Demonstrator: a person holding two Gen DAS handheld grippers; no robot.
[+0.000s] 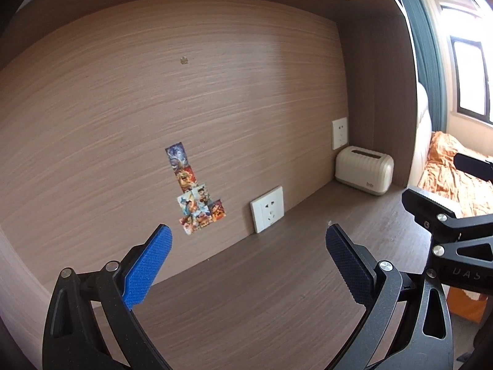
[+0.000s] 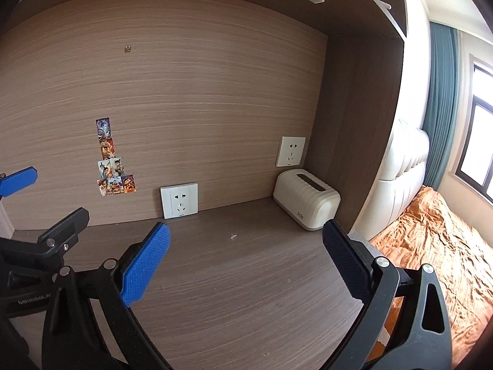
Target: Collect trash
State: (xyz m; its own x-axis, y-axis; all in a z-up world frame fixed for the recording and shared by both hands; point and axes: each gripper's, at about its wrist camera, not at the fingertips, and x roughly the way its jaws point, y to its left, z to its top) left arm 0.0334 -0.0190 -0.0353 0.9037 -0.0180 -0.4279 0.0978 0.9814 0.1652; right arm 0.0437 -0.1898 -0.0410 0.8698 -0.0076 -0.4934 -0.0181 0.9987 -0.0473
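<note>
A tiny white scrap (image 2: 233, 236) lies on the brown desk (image 2: 246, 277), ahead of my right gripper; it also shows in the left wrist view (image 1: 329, 224). My left gripper (image 1: 248, 234) is open and empty, held above the desk facing the wood back panel. My right gripper (image 2: 246, 233) is open and empty, to the right of the left one. The right gripper's body shows at the right edge of the left wrist view (image 1: 446, 231). The left gripper's blue pad shows at the left edge of the right wrist view (image 2: 18, 180).
A cream tissue box (image 2: 306, 199) stands in the desk's back right corner. Two white wall sockets (image 2: 179, 199) (image 2: 290, 151) and picture stickers (image 2: 112, 160) are on the back panel. A bed with an orange sheet (image 2: 431, 246) lies to the right.
</note>
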